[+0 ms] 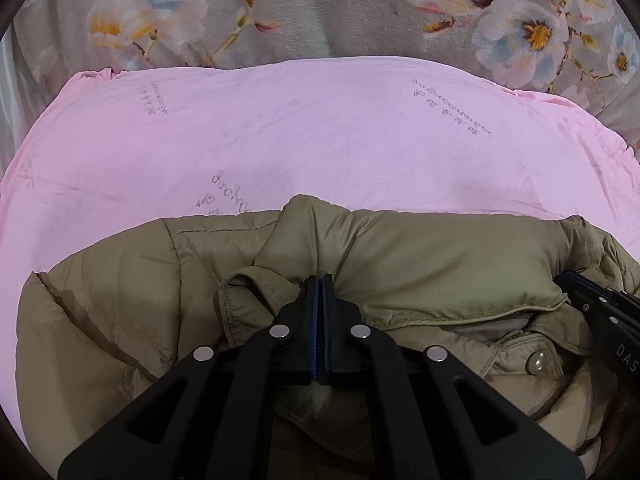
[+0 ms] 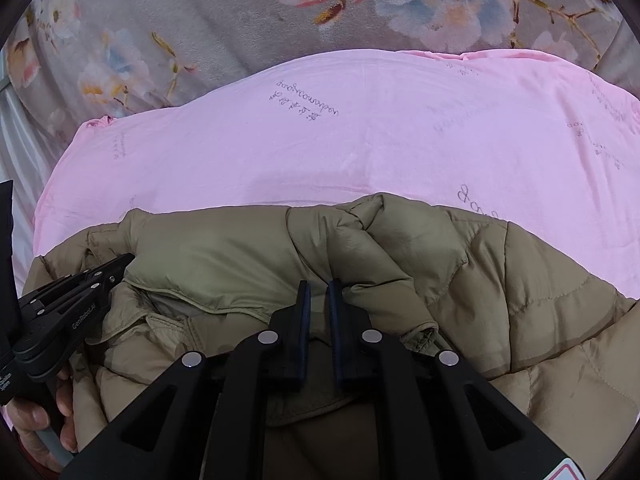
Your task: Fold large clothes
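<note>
An olive-khaki padded jacket [image 1: 440, 252] [image 2: 220, 256] lies bunched on a pink sheet, filling the near half of both views. My left gripper [image 1: 320, 280] is shut, its blue pads pressed together on a raised fold of the jacket. In the right wrist view the left gripper [image 2: 120, 262] has its tip at the collar area on the left. My right gripper [image 2: 318, 284] is shut on another pinched ridge of the jacket, with a narrow gap showing fabric between the pads. The left wrist view shows the right gripper [image 1: 564, 280] at the right edge.
The pink sheet [image 1: 320, 140] [image 2: 360, 152] with faint printed writing spreads beyond the jacket. Behind it lies a grey floral blanket [image 1: 320, 8] [image 2: 200, 12]. A hand [image 2: 36, 420] holds the left gripper's handle. A snap button [image 1: 536, 362] shows on the jacket's front edge.
</note>
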Demonstrator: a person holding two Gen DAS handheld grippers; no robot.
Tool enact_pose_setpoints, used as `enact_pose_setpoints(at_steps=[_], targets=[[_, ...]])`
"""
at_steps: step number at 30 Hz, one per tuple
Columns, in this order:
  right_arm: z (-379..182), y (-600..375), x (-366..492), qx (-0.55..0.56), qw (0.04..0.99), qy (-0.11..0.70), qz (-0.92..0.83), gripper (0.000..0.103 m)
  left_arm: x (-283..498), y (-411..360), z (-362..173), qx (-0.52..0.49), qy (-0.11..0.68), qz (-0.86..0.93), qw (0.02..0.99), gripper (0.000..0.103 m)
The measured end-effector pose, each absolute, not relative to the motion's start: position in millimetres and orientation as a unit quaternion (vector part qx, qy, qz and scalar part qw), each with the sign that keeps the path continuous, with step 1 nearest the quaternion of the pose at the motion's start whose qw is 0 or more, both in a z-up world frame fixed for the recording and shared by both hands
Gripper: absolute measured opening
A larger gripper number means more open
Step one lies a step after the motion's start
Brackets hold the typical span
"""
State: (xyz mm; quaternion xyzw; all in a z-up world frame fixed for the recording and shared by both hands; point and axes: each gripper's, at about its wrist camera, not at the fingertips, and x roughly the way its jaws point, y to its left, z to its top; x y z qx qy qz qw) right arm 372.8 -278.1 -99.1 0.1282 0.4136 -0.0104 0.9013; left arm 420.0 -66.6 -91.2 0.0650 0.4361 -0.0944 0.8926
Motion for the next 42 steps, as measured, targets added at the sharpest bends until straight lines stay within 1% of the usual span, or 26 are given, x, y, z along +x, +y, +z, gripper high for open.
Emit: enact_pose_setpoints(at_steps=[32,36,38,40,41,42], targets=[[-99,-281,375,0.138,0.9,0.414,-0.006,0.008,422,-69,-92,0.07,0.431,-0.093,0.895,0.0],[-99,-291,371,0.174,0.897,0.406,0.008,0.008,423,-61,-91,0.045,0.434,-0.103,0.894,0.0],[-93,-300,354,0.204,0.897,0.393,0.005,0.008,419,-53,-88,0.026,0.434,-0.107,0.894,0.0],[-79,-310,319,0.245,0.89,0.385,0.006,0.016,406,-39,-77,0.005,0.438,-0.108,0.892,0.001],[-70,-318,292,0.267,0.888,0.373,0.01,0.029,392,-28,-68,-0.01,0.44,-0.113,0.891,0.01],[-63,-325,266,0.283,0.888,0.363,0.009,0.043,377,-16,-58,-0.021,0.439,-0.116,0.891,0.032]])
